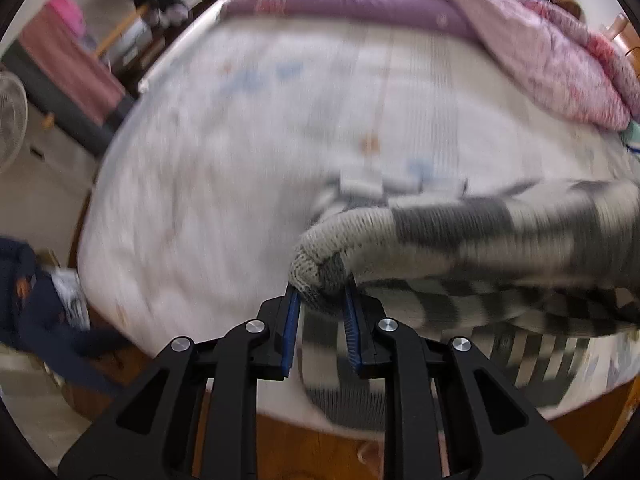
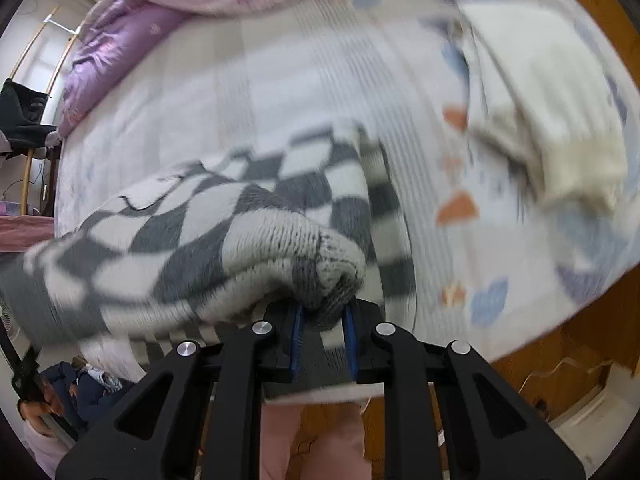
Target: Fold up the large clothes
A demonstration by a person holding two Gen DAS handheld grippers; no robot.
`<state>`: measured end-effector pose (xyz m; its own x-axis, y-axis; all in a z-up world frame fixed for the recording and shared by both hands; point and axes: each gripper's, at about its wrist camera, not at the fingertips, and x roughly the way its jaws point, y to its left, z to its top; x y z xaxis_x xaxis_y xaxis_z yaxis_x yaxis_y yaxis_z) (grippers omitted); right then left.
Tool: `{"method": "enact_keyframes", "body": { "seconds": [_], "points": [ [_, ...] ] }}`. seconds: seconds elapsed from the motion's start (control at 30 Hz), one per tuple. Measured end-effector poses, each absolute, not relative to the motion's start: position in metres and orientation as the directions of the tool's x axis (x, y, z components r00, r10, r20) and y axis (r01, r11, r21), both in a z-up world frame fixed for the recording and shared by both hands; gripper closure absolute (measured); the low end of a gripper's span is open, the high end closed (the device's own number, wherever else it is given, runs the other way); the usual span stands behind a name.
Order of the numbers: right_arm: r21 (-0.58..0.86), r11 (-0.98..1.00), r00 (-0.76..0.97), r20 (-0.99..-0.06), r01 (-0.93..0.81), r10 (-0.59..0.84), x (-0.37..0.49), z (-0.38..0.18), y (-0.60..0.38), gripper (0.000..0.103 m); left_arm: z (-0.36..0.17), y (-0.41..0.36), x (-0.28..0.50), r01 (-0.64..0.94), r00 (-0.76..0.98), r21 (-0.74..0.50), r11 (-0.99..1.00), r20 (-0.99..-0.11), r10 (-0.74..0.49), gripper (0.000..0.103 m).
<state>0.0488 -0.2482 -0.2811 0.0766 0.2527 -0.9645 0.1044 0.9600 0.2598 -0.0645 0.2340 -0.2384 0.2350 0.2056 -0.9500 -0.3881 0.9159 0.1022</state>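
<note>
A grey and white checkered knit sweater (image 1: 480, 232) hangs over the near edge of the bed, blurred by motion. My left gripper (image 1: 322, 300) is shut on a bunched corner of it, and the knit stretches away to the right. In the right wrist view the same sweater (image 2: 192, 232) spreads to the left, with my right gripper (image 2: 324, 312) shut on another bunched corner. Its ribbed hem hangs down below both grippers.
The white patterned bedsheet (image 1: 240, 140) covers the bed. Pink and purple quilts (image 1: 520, 40) lie piled at the far side. A cream folded garment (image 2: 552, 120) lies on the bed to the right. Dark clothes (image 1: 28, 300) lie on the floor at left. A wooden bed frame (image 2: 592, 320) borders the mattress.
</note>
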Motion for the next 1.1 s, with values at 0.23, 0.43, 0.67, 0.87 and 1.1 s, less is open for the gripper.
{"method": "enact_keyframes", "body": {
  "seconds": [0.23, 0.43, 0.67, 0.87, 1.1],
  "points": [
    [0.123, 0.990, -0.069, -0.989, 0.067, 0.128, -0.021, -0.380, -0.251, 0.087, -0.346, 0.218, -0.148, -0.417, 0.024, 0.153, 0.896, -0.983, 0.179, 0.093],
    [0.259, 0.941, -0.172, -0.939, 0.218, 0.298, -0.075, -0.400, -0.275, 0.074, -0.354, 0.216, -0.192, -0.521, 0.010, -0.014, 0.853, -1.000, -0.011, 0.074],
    [0.445, 0.827, -0.048, -0.871, 0.344, 0.489, -0.073, -0.394, -0.259, 0.038, -0.368, 0.194, -0.178, -0.588, 0.076, -0.191, 0.786, -0.981, -0.181, 0.035],
    [0.422, 0.779, 0.005, -0.881, 0.464, 0.474, -0.041, -0.421, -0.241, 0.088, -0.404, 0.199, -0.154, -0.695, 0.006, -0.090, 0.714, -0.993, -0.119, 0.090],
    [0.302, 0.779, -0.082, -0.908, 0.550, 0.410, -0.059, -0.452, -0.245, 0.092, -0.418, 0.192, -0.162, -0.623, -0.096, 0.019, 0.782, -0.994, -0.053, 0.094]
  ]
}}
